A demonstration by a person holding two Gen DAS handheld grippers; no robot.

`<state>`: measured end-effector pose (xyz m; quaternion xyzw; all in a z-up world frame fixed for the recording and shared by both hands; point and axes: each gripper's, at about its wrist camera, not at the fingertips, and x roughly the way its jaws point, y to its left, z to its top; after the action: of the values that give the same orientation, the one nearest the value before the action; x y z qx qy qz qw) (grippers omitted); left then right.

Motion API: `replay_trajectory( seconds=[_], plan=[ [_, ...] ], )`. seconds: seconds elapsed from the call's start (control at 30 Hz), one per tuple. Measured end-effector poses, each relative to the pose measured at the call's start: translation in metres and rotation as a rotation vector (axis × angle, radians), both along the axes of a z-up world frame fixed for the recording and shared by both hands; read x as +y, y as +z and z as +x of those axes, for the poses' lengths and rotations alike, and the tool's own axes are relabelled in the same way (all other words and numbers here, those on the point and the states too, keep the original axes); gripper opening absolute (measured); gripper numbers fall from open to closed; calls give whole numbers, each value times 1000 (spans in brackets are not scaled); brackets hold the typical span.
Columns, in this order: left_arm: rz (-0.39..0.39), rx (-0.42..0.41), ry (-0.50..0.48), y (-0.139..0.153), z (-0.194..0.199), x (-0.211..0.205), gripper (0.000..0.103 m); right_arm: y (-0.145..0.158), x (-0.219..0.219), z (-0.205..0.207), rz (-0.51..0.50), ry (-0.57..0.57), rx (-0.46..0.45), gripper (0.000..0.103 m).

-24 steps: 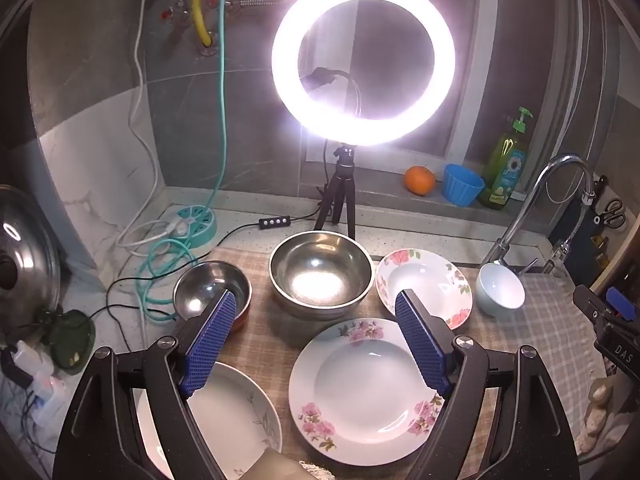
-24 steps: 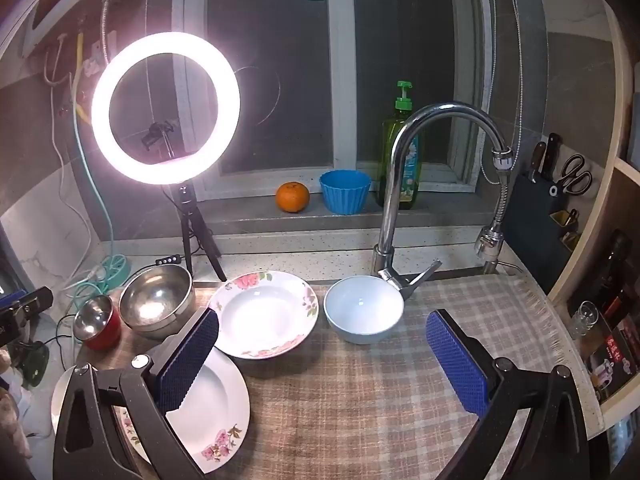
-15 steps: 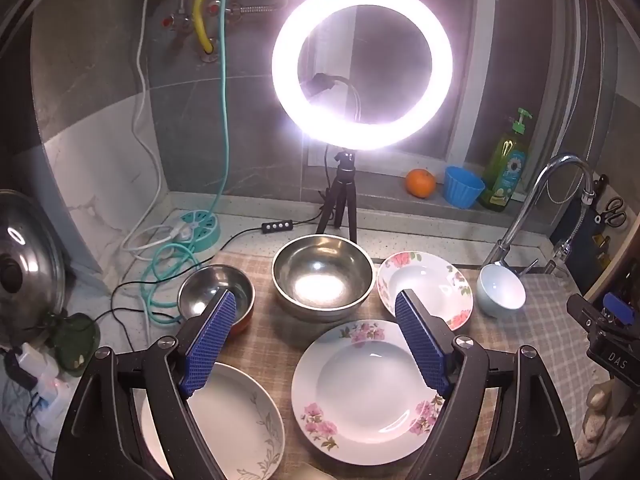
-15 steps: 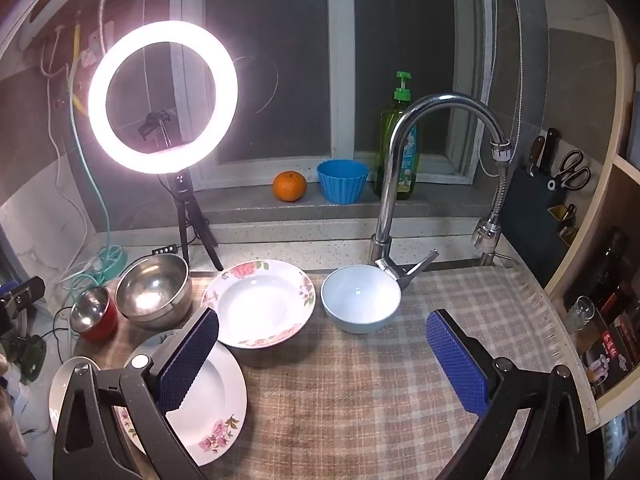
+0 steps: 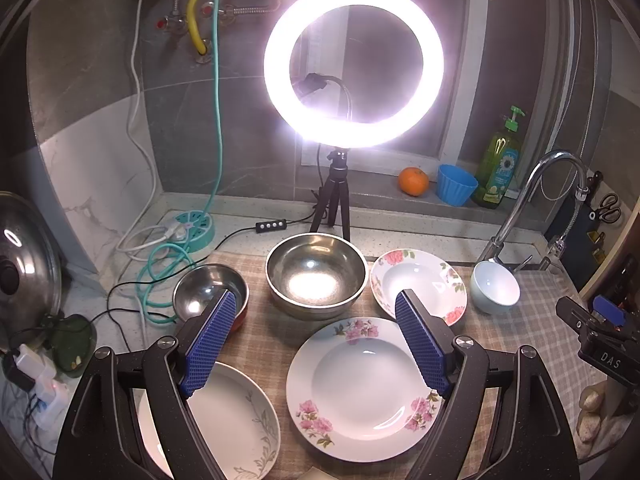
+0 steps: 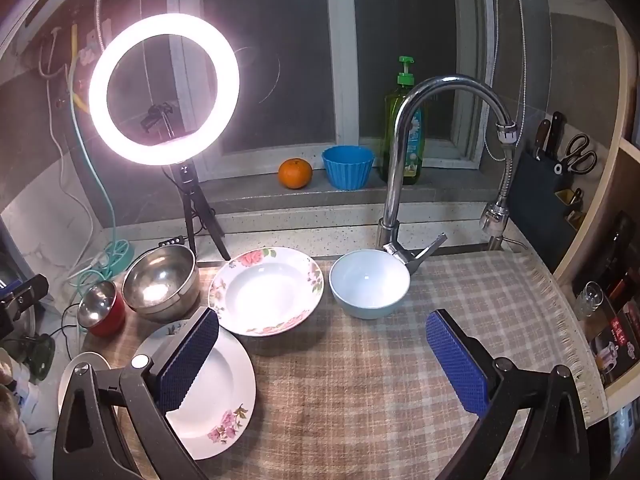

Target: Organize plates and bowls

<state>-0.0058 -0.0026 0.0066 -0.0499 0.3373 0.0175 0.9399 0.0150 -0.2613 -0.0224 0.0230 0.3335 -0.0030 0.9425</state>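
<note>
On the checked cloth (image 6: 400,360) lie a large floral plate (image 5: 364,388) (image 6: 216,392), a smaller floral plate (image 5: 420,280) (image 6: 266,290), a white plate with grey leaves (image 5: 236,424), a big steel bowl (image 5: 316,274) (image 6: 162,282), a small steel bowl with a red outside (image 5: 208,290) (image 6: 100,308) and a pale blue bowl (image 5: 494,286) (image 6: 370,282). My left gripper (image 5: 316,336) is open and empty above the large floral plate. My right gripper (image 6: 320,356) is open and empty, in front of the pale blue bowl.
A lit ring light on a tripod (image 5: 354,64) stands behind the bowls. A tap (image 6: 404,152) rises behind the pale blue bowl. An orange (image 6: 295,173), blue cup (image 6: 348,166) and soap bottle (image 6: 406,128) sit on the sill. Cables and a power strip (image 5: 188,228) lie left.
Both grippers have drawn back and risen slightly, so the dishes sit a little lower and farther in view. Nothing was grasped; both stay open.
</note>
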Motion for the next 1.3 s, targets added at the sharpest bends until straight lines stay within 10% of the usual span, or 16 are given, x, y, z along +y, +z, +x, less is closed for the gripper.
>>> replay_trajectory(
  seconds=[1.3],
  plan=[
    [-1,6,-21,-6,-2,-2,82,-2,6,-2,-20,-1,0,103]
  ],
)
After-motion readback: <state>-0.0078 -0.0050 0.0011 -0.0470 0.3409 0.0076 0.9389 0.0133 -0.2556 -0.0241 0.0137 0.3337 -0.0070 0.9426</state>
